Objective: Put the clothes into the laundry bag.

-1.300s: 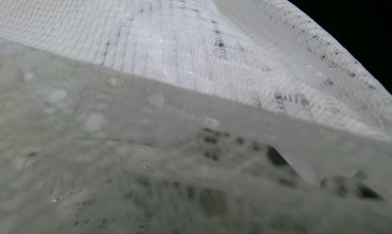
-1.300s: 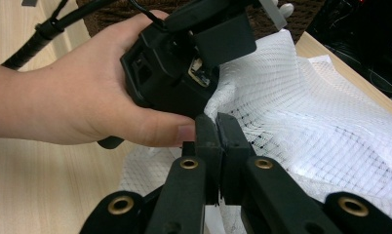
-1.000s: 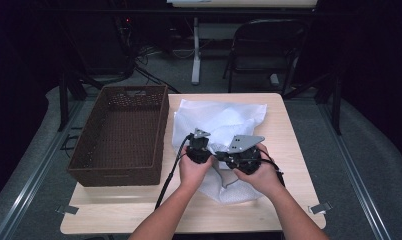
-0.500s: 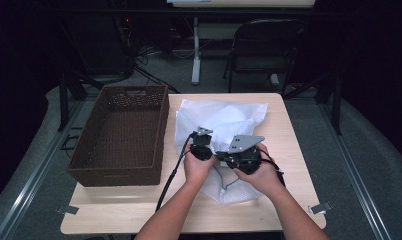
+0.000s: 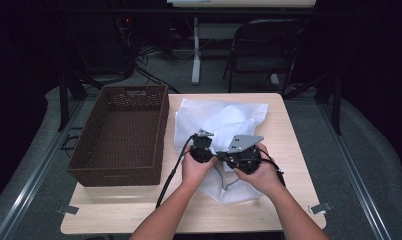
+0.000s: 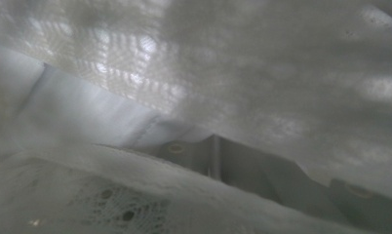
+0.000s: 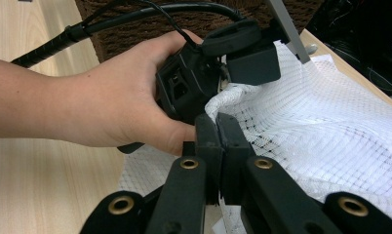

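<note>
Right tool [image 7: 218, 127] pinching white mesh fabric [image 7: 330, 126]

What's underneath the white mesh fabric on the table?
The white mesh fabric lies on the light wooden table, whose bare top shows around it. Both hands and grippers rest on its near part. Anything lying beneath the crumpled folds stays covered and cannot be seen.

My white mesh bag [image 5: 219, 125] lies crumpled on the table's right half, just beside the basket. Its fine netting is bunched and folded, spread flat toward the far edge and gathered up near me; close up [image 7: 330, 131] it is semi-transparent.
</note>
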Tool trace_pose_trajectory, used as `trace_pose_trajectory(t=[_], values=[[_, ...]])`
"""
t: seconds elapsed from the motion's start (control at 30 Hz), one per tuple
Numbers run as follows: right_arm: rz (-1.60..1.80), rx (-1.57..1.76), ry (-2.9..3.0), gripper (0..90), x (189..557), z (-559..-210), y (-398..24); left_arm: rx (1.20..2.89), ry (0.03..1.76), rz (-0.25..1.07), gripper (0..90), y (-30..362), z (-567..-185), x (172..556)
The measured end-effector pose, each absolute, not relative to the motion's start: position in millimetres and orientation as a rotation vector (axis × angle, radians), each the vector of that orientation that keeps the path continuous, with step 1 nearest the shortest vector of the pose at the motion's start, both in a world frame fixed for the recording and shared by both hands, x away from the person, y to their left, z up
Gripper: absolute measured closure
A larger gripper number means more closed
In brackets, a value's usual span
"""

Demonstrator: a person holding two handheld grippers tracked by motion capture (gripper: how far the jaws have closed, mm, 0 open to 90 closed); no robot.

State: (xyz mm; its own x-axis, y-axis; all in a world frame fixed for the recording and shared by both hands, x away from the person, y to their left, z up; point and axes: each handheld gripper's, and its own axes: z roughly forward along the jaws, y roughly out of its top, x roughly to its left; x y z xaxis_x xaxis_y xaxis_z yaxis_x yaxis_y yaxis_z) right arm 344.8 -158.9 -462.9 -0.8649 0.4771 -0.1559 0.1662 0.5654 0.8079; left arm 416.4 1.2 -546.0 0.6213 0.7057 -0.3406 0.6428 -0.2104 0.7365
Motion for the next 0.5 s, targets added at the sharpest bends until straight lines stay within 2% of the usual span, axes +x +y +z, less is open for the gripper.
trace_pose_trajectory(t=[0.5], values=[[1.208,0.544,2.432,89.1,346.5,-463.2,-162.6,1.915,1.056,0.089,64.5,10.1,-540.7,406.7]])
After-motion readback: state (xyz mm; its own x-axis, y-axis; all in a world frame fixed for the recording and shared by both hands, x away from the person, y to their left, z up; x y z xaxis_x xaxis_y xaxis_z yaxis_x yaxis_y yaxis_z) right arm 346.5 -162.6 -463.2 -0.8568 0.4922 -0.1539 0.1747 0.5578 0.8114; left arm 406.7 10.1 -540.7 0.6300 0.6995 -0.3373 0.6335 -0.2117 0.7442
